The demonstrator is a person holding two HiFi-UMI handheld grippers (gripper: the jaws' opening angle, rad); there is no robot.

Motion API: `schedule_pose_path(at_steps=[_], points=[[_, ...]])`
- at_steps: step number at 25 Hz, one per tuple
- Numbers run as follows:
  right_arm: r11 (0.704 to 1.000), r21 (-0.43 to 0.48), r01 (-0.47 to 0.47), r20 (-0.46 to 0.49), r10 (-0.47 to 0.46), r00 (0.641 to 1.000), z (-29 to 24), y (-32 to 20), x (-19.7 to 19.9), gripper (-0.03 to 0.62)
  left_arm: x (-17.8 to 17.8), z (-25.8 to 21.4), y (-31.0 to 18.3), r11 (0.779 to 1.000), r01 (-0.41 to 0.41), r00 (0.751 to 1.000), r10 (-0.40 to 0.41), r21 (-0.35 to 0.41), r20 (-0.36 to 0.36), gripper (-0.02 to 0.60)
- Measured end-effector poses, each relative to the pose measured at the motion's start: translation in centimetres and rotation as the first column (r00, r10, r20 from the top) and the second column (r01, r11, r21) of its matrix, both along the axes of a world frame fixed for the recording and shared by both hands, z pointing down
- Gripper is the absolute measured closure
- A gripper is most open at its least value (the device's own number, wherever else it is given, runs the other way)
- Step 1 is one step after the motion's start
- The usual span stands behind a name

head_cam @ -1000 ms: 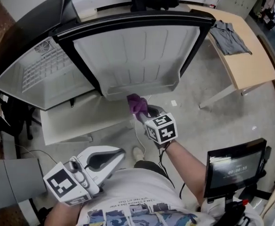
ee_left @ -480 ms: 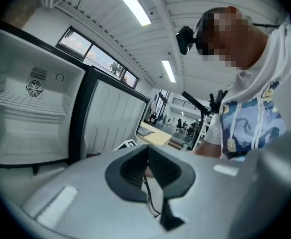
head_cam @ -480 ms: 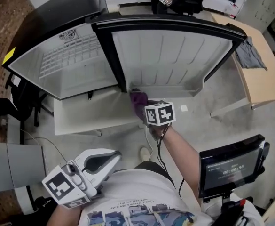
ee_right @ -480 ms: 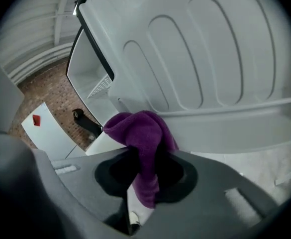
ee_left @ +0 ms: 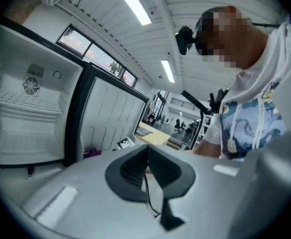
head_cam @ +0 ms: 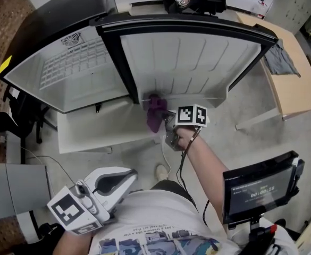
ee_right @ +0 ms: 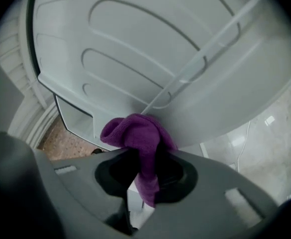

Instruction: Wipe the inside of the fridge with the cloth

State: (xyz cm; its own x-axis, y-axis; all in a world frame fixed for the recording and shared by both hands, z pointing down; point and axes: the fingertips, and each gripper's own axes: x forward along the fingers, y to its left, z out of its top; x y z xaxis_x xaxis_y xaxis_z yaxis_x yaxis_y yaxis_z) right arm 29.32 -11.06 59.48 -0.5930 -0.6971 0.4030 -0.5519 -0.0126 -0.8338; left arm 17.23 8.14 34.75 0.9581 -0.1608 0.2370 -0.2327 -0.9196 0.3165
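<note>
1. Head view: the black-framed, white-lined fridge (head_cam: 75,76) stands open. Its swung-out door (head_cam: 187,57), with a ribbed white plastic liner, is the landmark here. The crumpled purple cloth (head_cam: 155,112) sits at the door's lower edge on the hinge side, carried by the right hand-held gripper (head_cam: 165,120). The left hand-held gripper (head_cam: 128,176) hangs well apart from the door, close to the person's body
2. Left gripper view: this hand-held gripper (ee_left: 147,166) has its dark pads pressed together with nothing between them, and the door (ee_left: 110,118) lies far beyond it, so it looks idle
3. Right gripper view: this hand-held gripper (ee_right: 144,169) is pinching the purple cloth (ee_right: 138,133). The bunched end pokes out towards the door's bottom ledge (ee_right: 150,91), though actual contact cannot be confirmed. I judge the wiping is only at the door's lower corner. The rest of the liner and the cabinet beside the door, with its white wire shelf (head_cam: 70,68), appear left to do
</note>
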Motion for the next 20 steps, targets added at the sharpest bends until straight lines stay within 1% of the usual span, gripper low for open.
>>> schedule_pose_path(at_steps=[5,9,11,14,20], points=[[0.996,-0.047,-0.073,0.134,0.079,0.988,0.6,0.3,2.4,0.516,1.8,-0.2,0.2,0.999,-0.031,0.999,0.031,-0.005,-0.005,0.574],[0.989,-0.074,-0.128,0.205,0.140,0.969,0.9,0.8,4.1,0.516,3.1,-0.1,0.4,0.998,-0.054,0.999,0.054,-0.014,0.003,0.574],[0.985,-0.080,-0.154,0.230,0.168,0.958,1.0,1.0,4.9,0.516,3.6,0.0,0.5,0.998,-0.070,0.998,0.070,0.000,0.010,0.574],[0.976,-0.091,-0.196,0.257,0.213,0.943,1.2,1.4,6.0,0.516,4.1,0.2,0.6,0.997,-0.083,0.996,0.083,0.001,0.016,0.574],[0.957,-0.106,-0.270,0.284,0.289,0.914,1.4,2.3,8.4,0.516,5.6,0.0,0.8,0.994,-0.108,0.994,0.108,0.001,0.024,0.574]])
